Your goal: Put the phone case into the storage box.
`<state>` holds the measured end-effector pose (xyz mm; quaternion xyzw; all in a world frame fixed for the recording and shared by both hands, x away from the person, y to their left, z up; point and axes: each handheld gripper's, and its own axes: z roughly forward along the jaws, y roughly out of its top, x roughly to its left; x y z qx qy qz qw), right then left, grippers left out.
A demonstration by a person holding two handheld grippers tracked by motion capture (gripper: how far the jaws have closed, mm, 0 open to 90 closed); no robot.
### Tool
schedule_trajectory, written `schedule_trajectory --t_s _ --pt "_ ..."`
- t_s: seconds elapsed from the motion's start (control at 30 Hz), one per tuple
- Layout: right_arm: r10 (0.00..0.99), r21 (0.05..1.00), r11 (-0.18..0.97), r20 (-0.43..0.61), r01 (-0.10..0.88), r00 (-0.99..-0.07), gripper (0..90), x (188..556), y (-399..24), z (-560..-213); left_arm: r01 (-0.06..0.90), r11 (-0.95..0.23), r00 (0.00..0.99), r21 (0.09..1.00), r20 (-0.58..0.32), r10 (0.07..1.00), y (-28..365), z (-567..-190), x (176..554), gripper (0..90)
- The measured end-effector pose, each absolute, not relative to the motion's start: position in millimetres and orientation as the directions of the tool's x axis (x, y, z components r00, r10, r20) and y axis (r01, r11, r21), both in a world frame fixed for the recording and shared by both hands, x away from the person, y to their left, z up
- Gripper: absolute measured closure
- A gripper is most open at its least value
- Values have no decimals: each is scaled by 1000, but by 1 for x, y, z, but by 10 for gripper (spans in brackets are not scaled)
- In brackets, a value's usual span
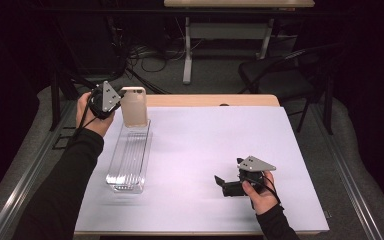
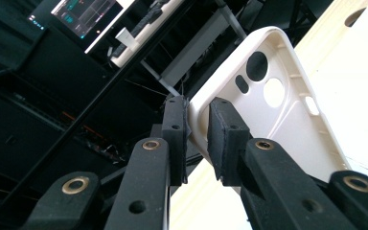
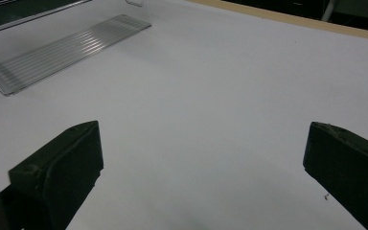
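Currently, as I read my rig:
Left gripper (image 2: pixel 197 139): I have it clamped on the cream plastic phone case's (image 2: pixel 273 105) edge.
Case position: upright over the clear ribbed plastic tray's (image 1: pixel 127 160) far end.
Right gripper (image 3: pixel 201 167): jaws wide apart, low over the white table (image 1: pixel 205 150).

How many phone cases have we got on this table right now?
1. The cream phone case is pinched at its edge by the left gripper and held upright above the far end of the clear tray. I can't see any others.
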<state>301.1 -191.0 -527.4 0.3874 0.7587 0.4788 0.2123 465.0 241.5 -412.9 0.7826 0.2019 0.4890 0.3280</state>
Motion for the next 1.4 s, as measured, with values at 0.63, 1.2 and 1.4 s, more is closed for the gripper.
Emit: schedule_trajectory --t_s 0.63,1.2,1.4 --pt "790 888 244 51 390 -611 0 301 -190 -529 3 -689 418 725 625 659 248 -442 468 783" --pt "790 886 248 49 392 -612 0 301 -190 -530 7 -677 422 736 612 669 246 -457 469 784" --pt "789 886 251 47 391 -612 0 301 -190 -530 3 -683 427 731 616 662 243 -458 469 783"
